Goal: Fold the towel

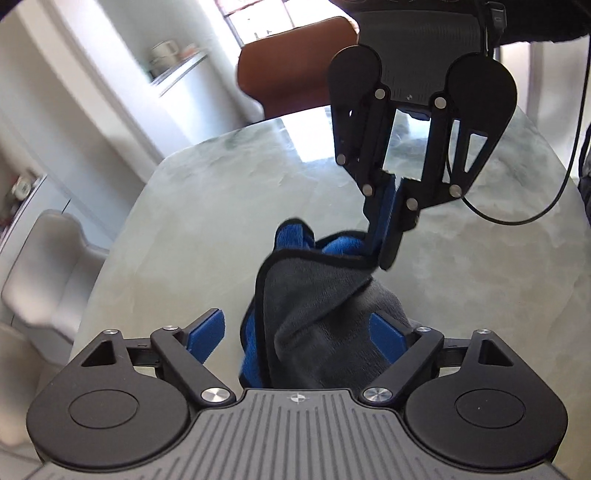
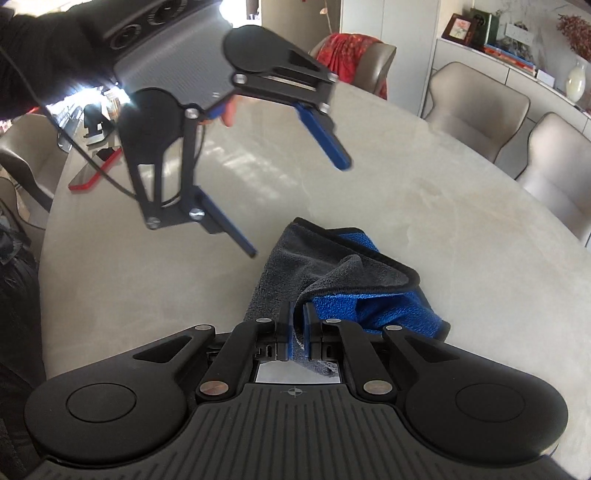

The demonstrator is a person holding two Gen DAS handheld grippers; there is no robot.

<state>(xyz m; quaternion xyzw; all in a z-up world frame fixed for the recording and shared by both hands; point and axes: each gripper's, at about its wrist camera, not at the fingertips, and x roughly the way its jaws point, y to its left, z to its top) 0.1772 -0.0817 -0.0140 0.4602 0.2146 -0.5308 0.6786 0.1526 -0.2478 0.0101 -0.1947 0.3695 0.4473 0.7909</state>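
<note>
Right gripper (image 1: 386,240): jaws drawn together and pinching the black-piped edge of the towel (image 1: 314,314); seen from the left wrist view, it is lifting a corner clear of the counter (image 1: 184,221). Its own view is showing the pads (image 2: 308,325) nearly meeting, with cloth running in between them.

Left gripper (image 2: 301,206): jaws standing wide apart, nothing between the pads, hanging above the counter just beside the towel's near corner and not touching it. In its own view the two blue fingers (image 1: 207,332) are flanking the bunched cloth, with the grey side rising between them; whether the right-hand finger is brushing the fabric cannot be told.

Towel: grey on one face, blue on the other, lying crumpled in a heap near the middle of the pale stone counter, one end raised.

Shown by the left wrist view only: a brown chair (image 1: 295,74) beyond the far counter edge and a black cable (image 1: 517,218) looping down.

Shown by the right wrist view only: beige chairs (image 2: 476,107), a red cloth (image 2: 351,51) over one chair back, a shelf with a framed picture (image 2: 458,27), and a dark sleeve (image 2: 48,51) behind the left gripper.
</note>
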